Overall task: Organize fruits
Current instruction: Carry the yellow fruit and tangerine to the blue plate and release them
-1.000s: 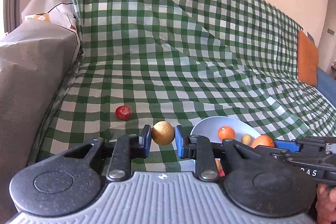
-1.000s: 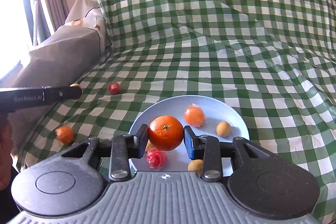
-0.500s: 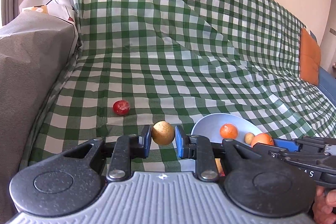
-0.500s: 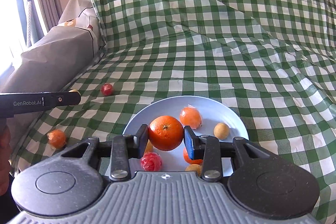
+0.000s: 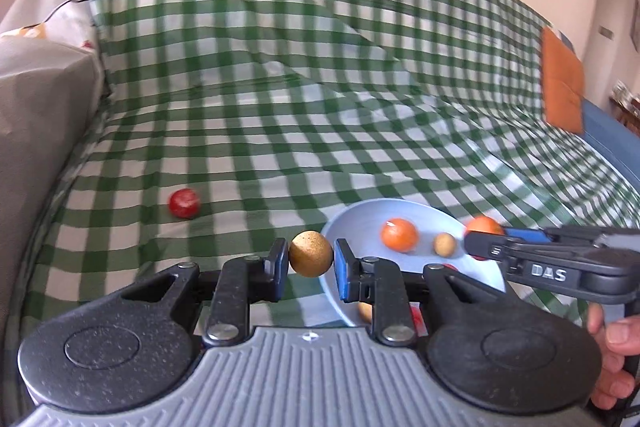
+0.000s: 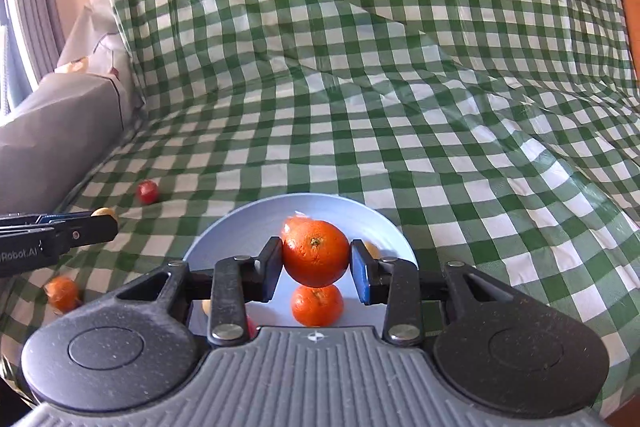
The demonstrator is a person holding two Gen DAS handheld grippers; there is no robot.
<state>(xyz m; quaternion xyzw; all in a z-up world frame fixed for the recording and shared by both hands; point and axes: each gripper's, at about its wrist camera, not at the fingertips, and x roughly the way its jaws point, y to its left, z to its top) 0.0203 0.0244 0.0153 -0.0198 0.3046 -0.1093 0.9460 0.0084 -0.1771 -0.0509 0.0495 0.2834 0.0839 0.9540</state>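
My left gripper (image 5: 311, 259) is shut on a golden-brown round fruit (image 5: 311, 253), held just left of the light blue plate (image 5: 360, 223). On the plate lie an orange (image 5: 399, 235) and a small tan fruit (image 5: 444, 243). My right gripper (image 6: 316, 259) is shut on an orange (image 6: 316, 253) above the plate (image 6: 320, 203), with another orange (image 6: 317, 305) below it. A red fruit (image 5: 184, 203) and a loose orange (image 6: 62, 293) lie on the checked cloth. In the left wrist view the right gripper (image 5: 486, 241) reaches in from the right.
A green-and-white checked cloth (image 6: 400, 107) covers the sofa seat and backrest. A grey covered armrest (image 5: 36, 115) rises at the left. An orange cushion (image 5: 560, 87) leans at the far right. A person's hand (image 5: 616, 347) holds the right gripper's handle.
My left gripper has moved right toward the plate with the golden-brown fruit. The right gripper keeps the orange over the plate, and its view has tilted a little.
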